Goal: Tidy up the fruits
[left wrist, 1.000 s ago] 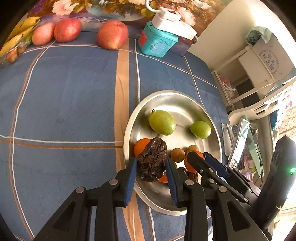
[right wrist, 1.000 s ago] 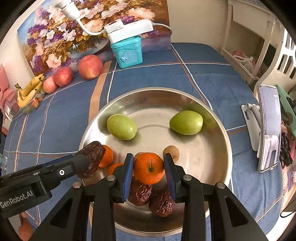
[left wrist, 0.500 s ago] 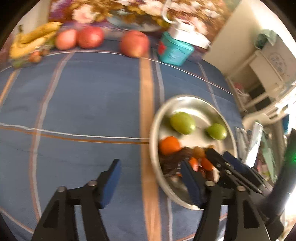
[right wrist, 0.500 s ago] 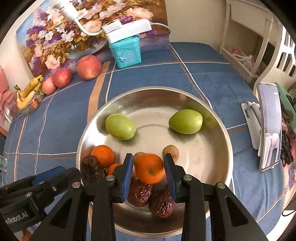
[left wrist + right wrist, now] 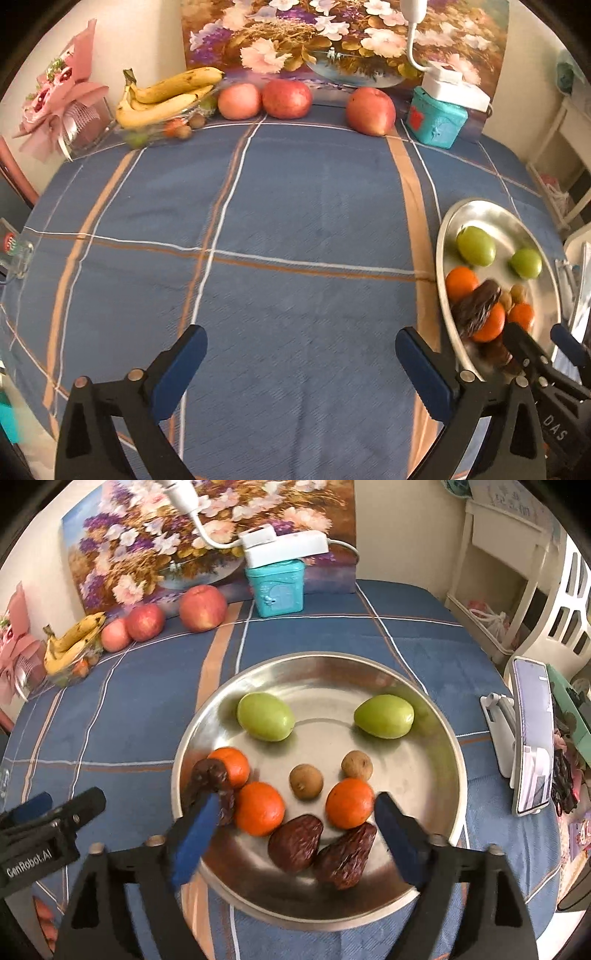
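Desk (image 5: 303, 206): covered by blue plaid cloth.
Plate (image 5: 439, 734): near right edge, fruit inside.
Left hand-held gripper (image 5: 301, 356): spread wide, nothing held.
Right hand-held gripper (image 5: 295, 821): spread wide, nothing held.

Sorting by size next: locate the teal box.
In the right wrist view, the teal box stands at the table's far edge, under the white power strip, right of the apples.

Bright daylight, fisheye warp, slight blur

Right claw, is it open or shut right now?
Open. In its own view the right claw has its blue fingers spread wide over the steel plate, gripping nothing.
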{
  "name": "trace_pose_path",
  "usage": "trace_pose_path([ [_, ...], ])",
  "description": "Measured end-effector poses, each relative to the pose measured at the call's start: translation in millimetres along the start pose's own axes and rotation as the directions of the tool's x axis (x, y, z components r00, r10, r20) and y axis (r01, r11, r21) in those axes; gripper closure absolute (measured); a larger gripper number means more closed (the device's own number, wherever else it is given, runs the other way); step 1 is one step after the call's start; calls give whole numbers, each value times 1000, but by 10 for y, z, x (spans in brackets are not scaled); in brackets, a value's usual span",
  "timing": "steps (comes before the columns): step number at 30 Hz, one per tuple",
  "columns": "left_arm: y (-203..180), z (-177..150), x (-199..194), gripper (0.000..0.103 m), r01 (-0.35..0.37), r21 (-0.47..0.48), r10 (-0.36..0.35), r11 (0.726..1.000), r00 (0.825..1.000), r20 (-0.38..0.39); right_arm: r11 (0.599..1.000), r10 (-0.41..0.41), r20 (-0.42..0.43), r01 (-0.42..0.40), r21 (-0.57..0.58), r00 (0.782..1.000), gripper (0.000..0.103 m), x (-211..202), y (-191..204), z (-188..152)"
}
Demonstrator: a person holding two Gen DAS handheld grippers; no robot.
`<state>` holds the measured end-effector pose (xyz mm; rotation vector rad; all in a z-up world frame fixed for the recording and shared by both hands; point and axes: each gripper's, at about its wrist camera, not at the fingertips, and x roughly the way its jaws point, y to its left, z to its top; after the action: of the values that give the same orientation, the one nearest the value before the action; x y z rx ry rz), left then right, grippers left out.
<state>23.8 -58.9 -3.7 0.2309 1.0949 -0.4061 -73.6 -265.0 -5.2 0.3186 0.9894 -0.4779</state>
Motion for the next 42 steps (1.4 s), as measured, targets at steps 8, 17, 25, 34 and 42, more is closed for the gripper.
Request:
trace_pose_path([
  [8, 64, -194, -134, 0, -42, 21, 42, 999, 999, 5, 1000, -1, -1, 1, 19, 1000, 9, -110, 46, -213],
  [17, 45, -279, -199, 0, -124, 29, 124, 992, 992, 2, 1000, -19, -10, 19, 14, 1000, 9, -166, 51, -310],
  [25, 69, -271, -188, 0, -163, 33, 164, 986, 986, -14, 1000, -28, -23, 28, -6, 999, 9, -118, 70, -311],
  [34, 109, -242, -192, 0, -182, 19, 183, 983, 983, -24, 999, -35, -27, 34, -18, 999, 9, -102, 92, -311],
  [42, 124, -235, -193, 0, -187, 13, 187, 982, 982, -25, 999, -35, -27, 35, -18, 999, 9, -101, 95, -310],
])
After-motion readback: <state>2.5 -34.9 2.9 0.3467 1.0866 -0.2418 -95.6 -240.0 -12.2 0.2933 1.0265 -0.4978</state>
